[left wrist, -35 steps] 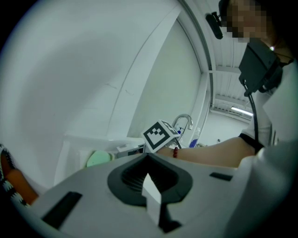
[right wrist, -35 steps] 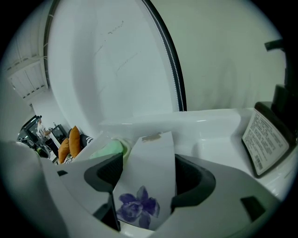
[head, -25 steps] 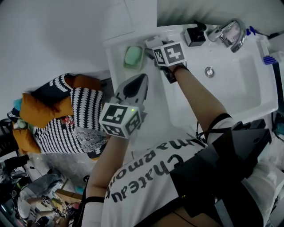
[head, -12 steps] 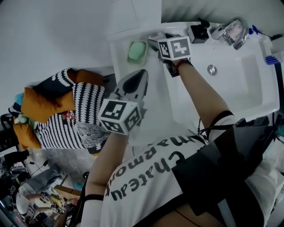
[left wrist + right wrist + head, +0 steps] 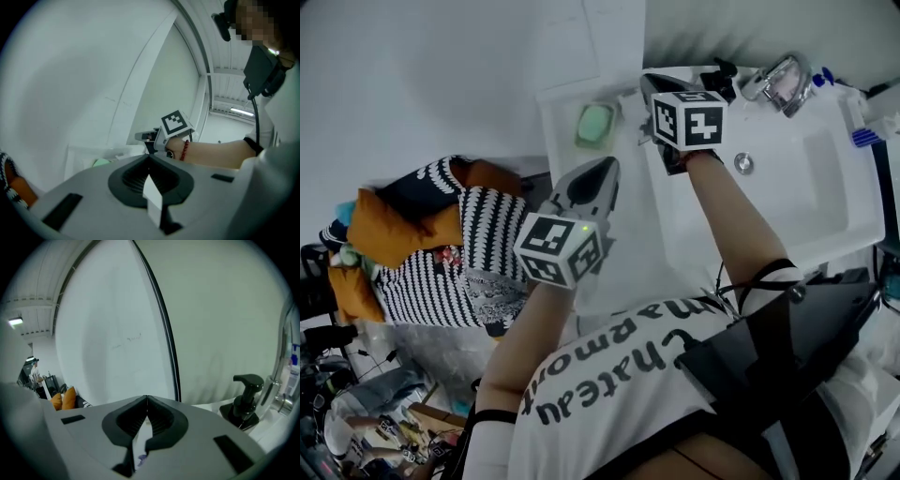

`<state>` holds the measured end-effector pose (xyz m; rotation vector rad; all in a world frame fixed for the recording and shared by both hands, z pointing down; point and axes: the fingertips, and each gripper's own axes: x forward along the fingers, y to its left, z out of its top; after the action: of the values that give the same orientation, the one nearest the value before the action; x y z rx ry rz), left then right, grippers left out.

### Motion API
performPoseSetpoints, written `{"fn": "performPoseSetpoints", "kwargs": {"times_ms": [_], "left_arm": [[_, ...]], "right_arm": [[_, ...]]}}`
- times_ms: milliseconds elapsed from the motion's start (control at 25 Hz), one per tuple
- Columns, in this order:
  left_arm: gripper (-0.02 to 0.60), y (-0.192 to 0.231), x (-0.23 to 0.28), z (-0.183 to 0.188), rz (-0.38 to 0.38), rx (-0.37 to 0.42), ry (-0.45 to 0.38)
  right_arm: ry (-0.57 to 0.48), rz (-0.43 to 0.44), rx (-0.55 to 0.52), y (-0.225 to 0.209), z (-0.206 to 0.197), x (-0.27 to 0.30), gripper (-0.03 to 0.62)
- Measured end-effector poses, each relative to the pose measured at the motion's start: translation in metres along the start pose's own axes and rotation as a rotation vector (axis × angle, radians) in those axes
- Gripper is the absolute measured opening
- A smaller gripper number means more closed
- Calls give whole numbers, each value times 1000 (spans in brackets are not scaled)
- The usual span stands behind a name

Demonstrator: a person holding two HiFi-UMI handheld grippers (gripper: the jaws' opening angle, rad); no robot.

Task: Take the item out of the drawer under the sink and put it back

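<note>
Item: green bar [image 5: 593, 124], flat on the white tabletop [image 5: 630, 246], upper middle of the head view, just left of the right gripper [image 5: 146, 396]. Soap or sponge, honestly can't tell.
Long axis: up-down in the frame, top leaning a bit right.
Right gripper: fingers [image 5: 119, 425] just snapped closed, tip to tip, nothing caught between them, clear of the bar.
Left gripper [image 5: 148, 156]: fingers [image 5: 129, 180] pressed together too, empty, mid-frame over the tabletop.
Hidden: everything below the sink [image 5: 853, 220] rim is covered by the person's arms and shirt. In the left gripper view the bar is only a green sliver.
Edges/room: bar sits near the tabletop's far-left corner by the wall. There's a bare strip between the left gripper and the basin. Pump bottle [image 5: 719, 75] and faucet [image 5: 783, 80] crowd the back edge.
</note>
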<state>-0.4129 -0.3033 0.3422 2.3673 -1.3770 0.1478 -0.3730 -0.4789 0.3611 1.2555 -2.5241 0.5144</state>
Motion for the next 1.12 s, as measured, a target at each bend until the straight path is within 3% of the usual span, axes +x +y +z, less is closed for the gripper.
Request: {"fn": "performPoseSetpoints", "kwargs": {"times_ms": [200,320,440,640,880,1120], "left_arm": [[8,-18,2,7,-53,52,-8],[8,-34,-4,14,-86,158,-11],[8,-49,-18,18,-138,194,-32],[8,-65,-48,28,-202,179,-99],[8,-69,-83,22,-188,188,-142],[8,-53,-95,-3,-136,82,-120]], "right_arm": [[-203,112,25,22,54,-50,11],[-286,130,-14,32,78,-92,11],[-318,121,-29,37,85,-132,11],[-323,93,-26,45,63,-187,11],[-224,116,-18,70,6,-216,11],[-144,140,-16,80,-34,-235,11]]}}
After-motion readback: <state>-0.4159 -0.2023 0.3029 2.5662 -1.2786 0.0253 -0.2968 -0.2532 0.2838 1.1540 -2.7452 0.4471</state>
